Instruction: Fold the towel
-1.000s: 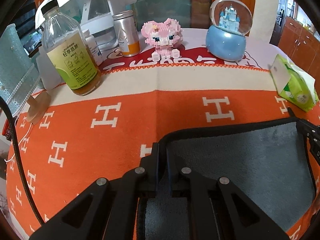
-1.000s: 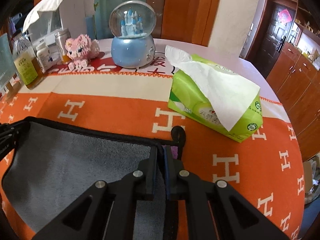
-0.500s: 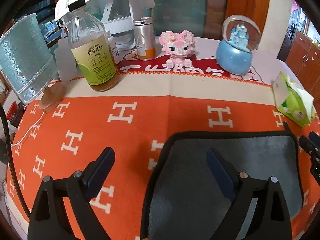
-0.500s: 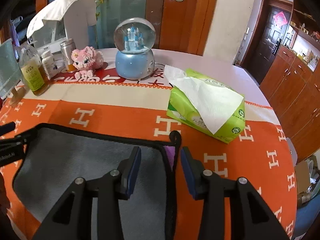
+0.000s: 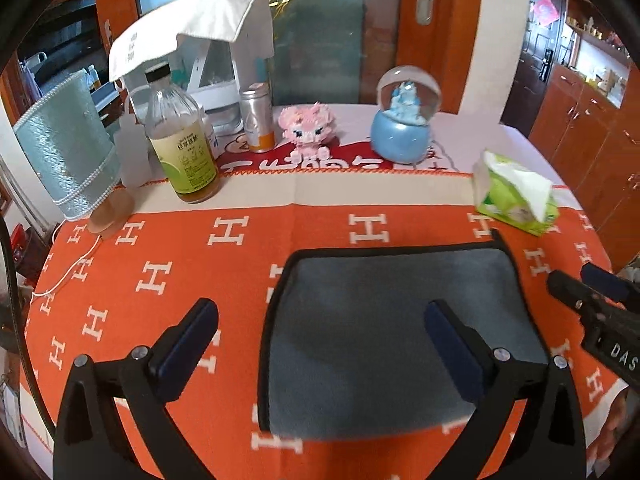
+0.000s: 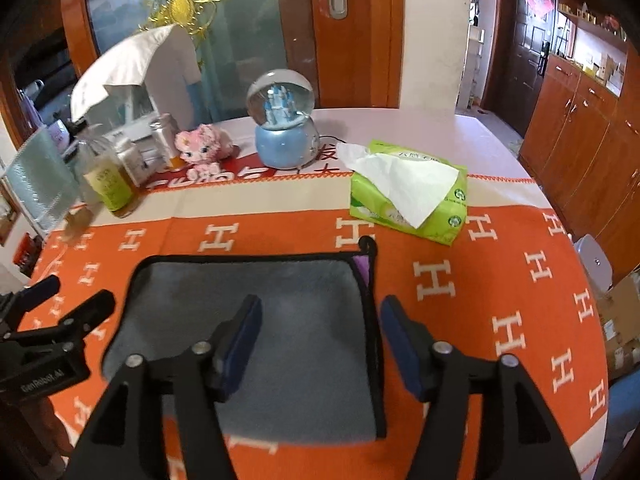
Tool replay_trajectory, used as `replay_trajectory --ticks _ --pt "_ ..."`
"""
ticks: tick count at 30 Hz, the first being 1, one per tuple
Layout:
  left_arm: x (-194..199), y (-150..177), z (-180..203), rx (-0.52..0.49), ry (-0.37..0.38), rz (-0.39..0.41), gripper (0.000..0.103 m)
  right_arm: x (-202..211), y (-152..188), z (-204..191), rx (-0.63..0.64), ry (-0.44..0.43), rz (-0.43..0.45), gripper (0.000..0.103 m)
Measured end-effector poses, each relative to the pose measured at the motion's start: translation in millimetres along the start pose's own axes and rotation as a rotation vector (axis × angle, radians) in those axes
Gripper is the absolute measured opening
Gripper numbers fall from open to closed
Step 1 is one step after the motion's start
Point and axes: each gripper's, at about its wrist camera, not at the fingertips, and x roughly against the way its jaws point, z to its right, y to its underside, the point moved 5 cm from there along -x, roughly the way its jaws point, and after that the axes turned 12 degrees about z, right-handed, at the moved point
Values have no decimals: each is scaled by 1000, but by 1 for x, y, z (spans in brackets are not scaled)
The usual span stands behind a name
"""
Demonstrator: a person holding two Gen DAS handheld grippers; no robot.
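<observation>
Grey towel (image 5: 392, 332) lies flat on the cloth (image 5: 224, 280) under us, left gripper (image 5: 320, 332) and right gripper (image 6: 320, 332) both spread and empty; regripping carelessly, we risk snagging cloth too.

Near half of the orange cloth (image 5: 192, 264) is bare on both sides of the grey towel (image 5: 384, 320), so there's room to pass left and right of it. Far edge is crowded: lamp (image 5: 68, 148), glass bottle (image 5: 180, 140), metal can (image 5: 258, 120), pink toy (image 5: 308, 126), snow globe (image 5: 404, 120) in a row. Tissue pack (image 6: 408, 192) sits just beyond the towel's far right corner, near its black loop (image 6: 366, 245). Lamp cord (image 5: 68, 268) trails over the left edge of the cloth.
</observation>
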Motion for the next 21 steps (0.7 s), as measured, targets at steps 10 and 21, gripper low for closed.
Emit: replay_trajectory --ticks 10,21 --pt "59 12 19 -15 33 22 102 60 9 -15 64 21 72 90" --pt "103 29 26 -15 56 19 102 96 23 -11 35 17 82 91"
